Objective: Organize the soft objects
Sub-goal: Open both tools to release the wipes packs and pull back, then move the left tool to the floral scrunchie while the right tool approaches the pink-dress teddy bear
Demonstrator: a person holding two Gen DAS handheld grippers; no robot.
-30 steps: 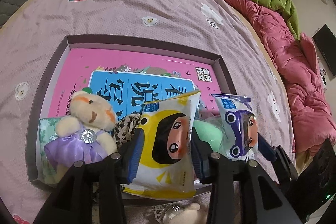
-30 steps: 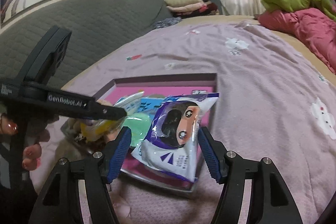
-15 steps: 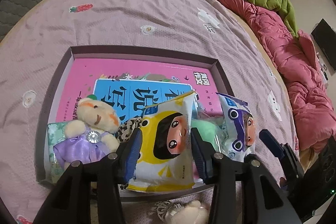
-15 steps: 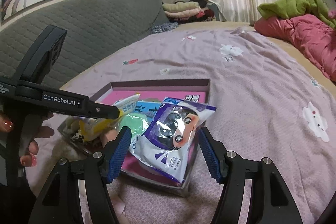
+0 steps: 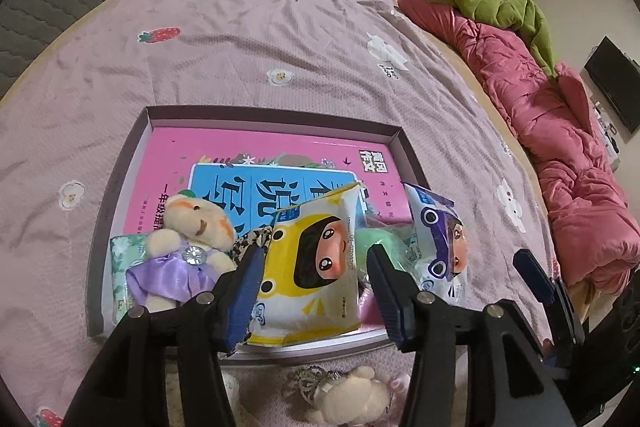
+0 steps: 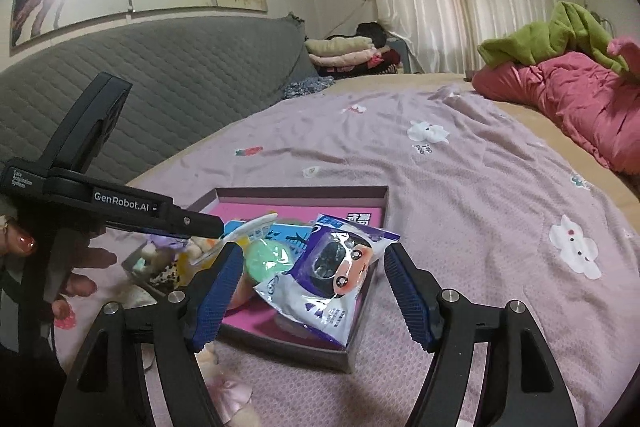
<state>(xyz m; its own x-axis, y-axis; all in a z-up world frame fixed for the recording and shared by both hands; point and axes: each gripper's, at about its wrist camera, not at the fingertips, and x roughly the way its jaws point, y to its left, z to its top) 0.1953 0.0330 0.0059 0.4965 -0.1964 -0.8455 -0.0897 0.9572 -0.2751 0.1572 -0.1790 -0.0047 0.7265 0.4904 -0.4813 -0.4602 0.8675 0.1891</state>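
Note:
A shallow purple box (image 5: 276, 114) lies on the bed with pink and blue books in it. A yellow cartoon packet (image 5: 316, 267), a purple cartoon packet (image 5: 440, 247), a green soft lump (image 5: 380, 239) and a teddy bear in a purple dress (image 5: 180, 251) sit in its near end. My left gripper (image 5: 316, 291) is open, pulled back above the yellow packet. My right gripper (image 6: 310, 287) is open, back from the purple packet (image 6: 336, 275), which rests in the box (image 6: 300, 191). Another small plush (image 5: 348, 399) lies on the bed outside the box.
The bed has a lilac sheet (image 5: 240, 39) with cartoon prints. A pink quilt (image 5: 560, 147) and green blanket (image 5: 500, 7) are heaped at the right. A grey padded headboard (image 6: 160, 79) and folded clothes (image 6: 344, 55) stand beyond.
Both grippers have pulled back and up from the box. The yellow and purple packets stay in the box, released.

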